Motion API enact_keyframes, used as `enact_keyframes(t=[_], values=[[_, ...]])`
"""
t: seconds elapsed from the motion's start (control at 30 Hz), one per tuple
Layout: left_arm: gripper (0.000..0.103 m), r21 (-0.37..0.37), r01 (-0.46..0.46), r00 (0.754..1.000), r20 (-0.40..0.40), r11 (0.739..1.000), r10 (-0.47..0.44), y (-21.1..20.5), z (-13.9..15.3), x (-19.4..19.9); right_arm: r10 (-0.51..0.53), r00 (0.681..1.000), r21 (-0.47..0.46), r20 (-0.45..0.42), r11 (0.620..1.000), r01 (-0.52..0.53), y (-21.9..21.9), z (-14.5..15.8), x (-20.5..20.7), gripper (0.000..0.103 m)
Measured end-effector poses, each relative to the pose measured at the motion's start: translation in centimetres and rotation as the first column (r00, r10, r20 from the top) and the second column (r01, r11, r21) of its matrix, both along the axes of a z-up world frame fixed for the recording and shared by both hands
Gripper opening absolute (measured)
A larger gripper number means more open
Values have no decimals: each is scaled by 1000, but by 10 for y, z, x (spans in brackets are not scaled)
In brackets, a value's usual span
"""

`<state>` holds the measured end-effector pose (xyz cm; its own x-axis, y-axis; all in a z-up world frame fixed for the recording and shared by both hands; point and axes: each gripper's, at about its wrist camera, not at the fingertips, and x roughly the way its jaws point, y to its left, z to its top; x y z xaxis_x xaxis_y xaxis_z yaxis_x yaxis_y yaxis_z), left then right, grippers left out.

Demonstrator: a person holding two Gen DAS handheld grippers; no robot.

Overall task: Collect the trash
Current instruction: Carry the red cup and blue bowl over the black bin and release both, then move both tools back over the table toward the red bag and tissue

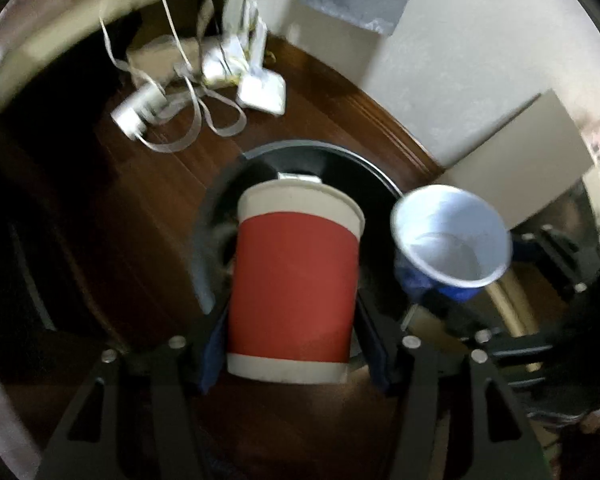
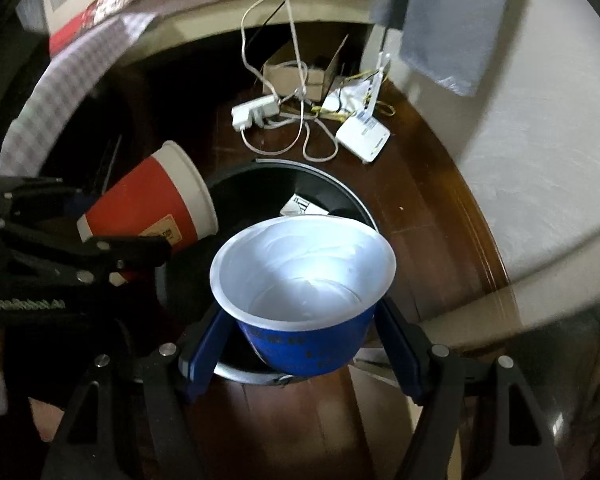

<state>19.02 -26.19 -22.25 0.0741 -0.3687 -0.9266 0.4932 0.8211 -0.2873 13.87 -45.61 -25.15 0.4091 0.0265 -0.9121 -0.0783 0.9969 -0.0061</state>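
My left gripper (image 1: 294,344) is shut on a red and white paper cup (image 1: 294,284) and holds it above a black round trash bin (image 1: 340,160) on the wooden floor. My right gripper (image 2: 304,344) is shut on a blue cup with a white inside (image 2: 304,280), also over the bin (image 2: 332,184). The blue cup shows in the left wrist view (image 1: 452,240) at the right. The red cup (image 2: 148,204) and left gripper (image 2: 100,256) show at the left of the right wrist view. A white piece of trash (image 2: 300,206) lies inside the bin.
A white router (image 2: 362,136), a power strip (image 2: 256,114) and loose cables lie on the dark wooden floor behind the bin, with a cardboard box (image 2: 296,68). A white wall (image 2: 520,160) stands at the right. A checked cloth (image 2: 60,92) hangs at the left.
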Motion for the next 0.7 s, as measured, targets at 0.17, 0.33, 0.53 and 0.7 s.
enact_keyframes(t=[0.17, 0.33, 0.53, 0.7], values=[[90, 28, -40, 998, -49, 999, 42, 4, -19, 5, 34, 999, -53, -37, 998, -36, 2, -23, 9, 80], [97, 91, -77, 996, 39, 993, 74, 13, -3, -6, -25, 999, -62, -40, 998, 22, -4, -16, -6, 80], [97, 119, -122, 977, 191, 985, 98, 25, 32, -14, -163, 986, -17, -25, 986, 163, -17, 18, -21, 80], [97, 112, -143, 960, 259, 983, 110, 39, 56, -21, -203, 979, 38, 31, 979, 202, -12, 57, -31, 80]])
